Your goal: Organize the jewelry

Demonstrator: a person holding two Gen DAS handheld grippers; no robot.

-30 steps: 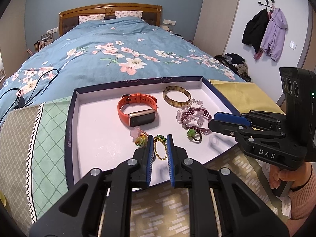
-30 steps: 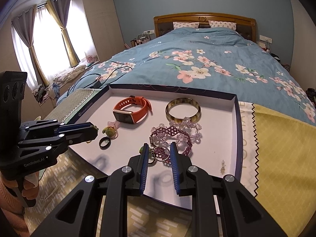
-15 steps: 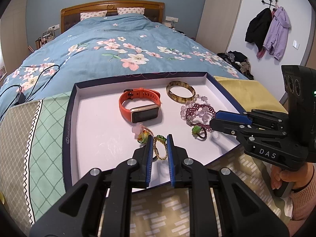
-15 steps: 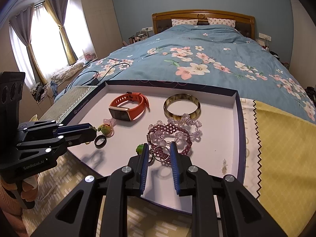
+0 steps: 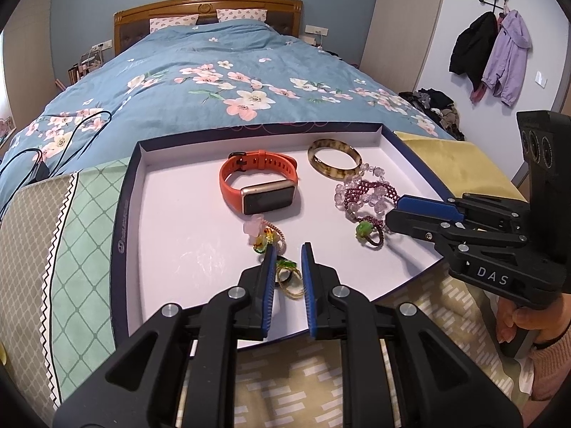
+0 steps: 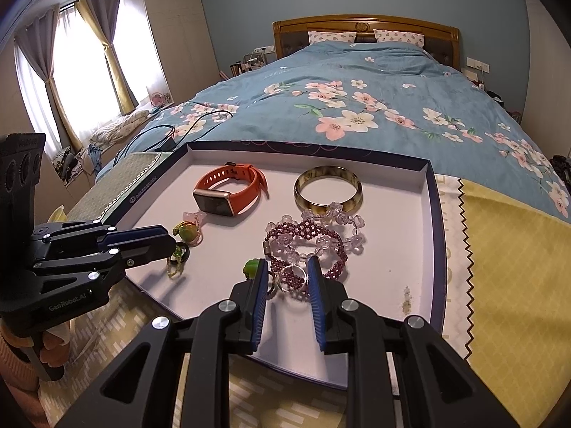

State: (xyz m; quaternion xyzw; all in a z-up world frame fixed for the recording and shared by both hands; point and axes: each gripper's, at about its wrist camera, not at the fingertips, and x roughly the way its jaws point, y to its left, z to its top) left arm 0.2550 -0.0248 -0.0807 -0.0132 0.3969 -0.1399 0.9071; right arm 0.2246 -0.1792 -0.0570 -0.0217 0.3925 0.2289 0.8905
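Note:
A white tray [image 5: 171, 221] with a dark blue rim holds an orange smartwatch [image 5: 258, 185], a tortoiseshell bangle [image 5: 334, 164], purple and clear bead bracelets [image 5: 364, 194], a green-stone ring [image 5: 367, 232] and a pink flower charm [image 5: 258, 233]. My left gripper [image 5: 288, 253] is narrowly open around a gold chain with a green ring [image 5: 289, 278]. My right gripper [image 6: 285, 267] is narrowly open around a silver ring [image 6: 292, 276] by the bead bracelets [image 6: 310, 239]. It also shows in the left wrist view [image 5: 392, 210].
The tray [image 6: 433, 214] lies on patterned cloths [image 5: 53, 249] at the foot of a blue floral bed [image 5: 221, 82]. A black cable [image 5: 53, 142] lies on the bed at left. A yellow cloth [image 6: 517, 267] is to the right. Coats [image 5: 489, 53] hang on the wall.
Both grippers have tilted up a little and both views have shifted. The jewelry between the fingers stays on the tray.

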